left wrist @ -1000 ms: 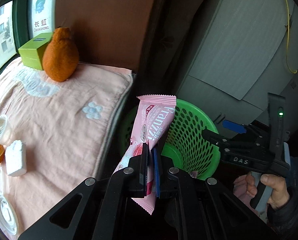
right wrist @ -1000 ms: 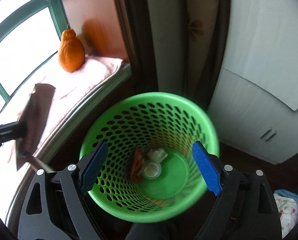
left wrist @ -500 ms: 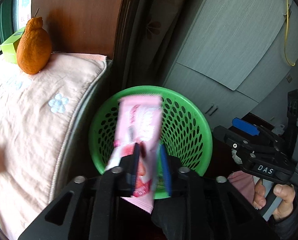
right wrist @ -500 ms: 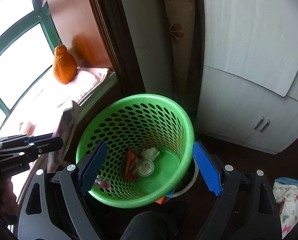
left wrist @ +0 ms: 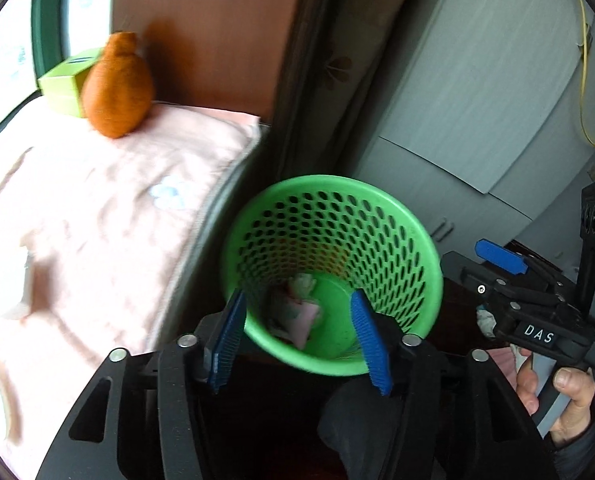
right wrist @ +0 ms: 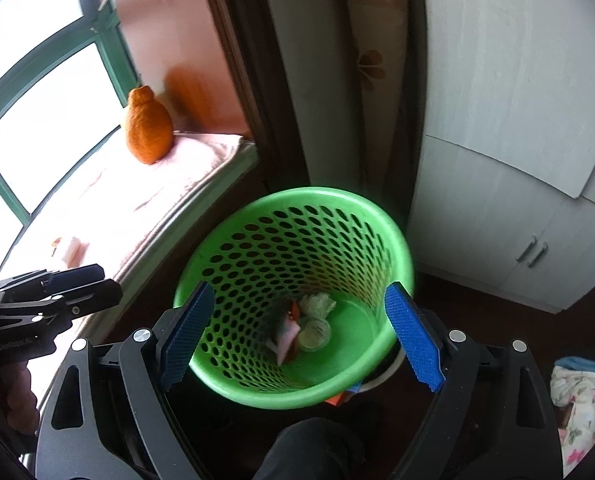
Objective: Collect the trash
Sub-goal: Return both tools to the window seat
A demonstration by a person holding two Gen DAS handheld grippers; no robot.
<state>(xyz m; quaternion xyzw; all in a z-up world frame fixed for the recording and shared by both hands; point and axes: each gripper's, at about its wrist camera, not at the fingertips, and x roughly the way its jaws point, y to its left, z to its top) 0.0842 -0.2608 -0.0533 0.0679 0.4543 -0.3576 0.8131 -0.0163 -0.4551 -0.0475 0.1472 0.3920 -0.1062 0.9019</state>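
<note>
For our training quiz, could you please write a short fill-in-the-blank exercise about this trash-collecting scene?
1. The pink wrapper now lies inside the green ____.
2. Nothing is between the pads of the left claw, whose jaws stand ____.
3. The orange fruit rests on the ____ cloth.
4. Behind the fruit stands a small ____ box.

Missing words: basket; open; pink; green

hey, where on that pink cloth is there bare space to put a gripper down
Free: the wide middle of the pink cloth, between the orange fruit with the green box at the back and the small items by its near-left edge. Crowded: that near-left edge.
</note>
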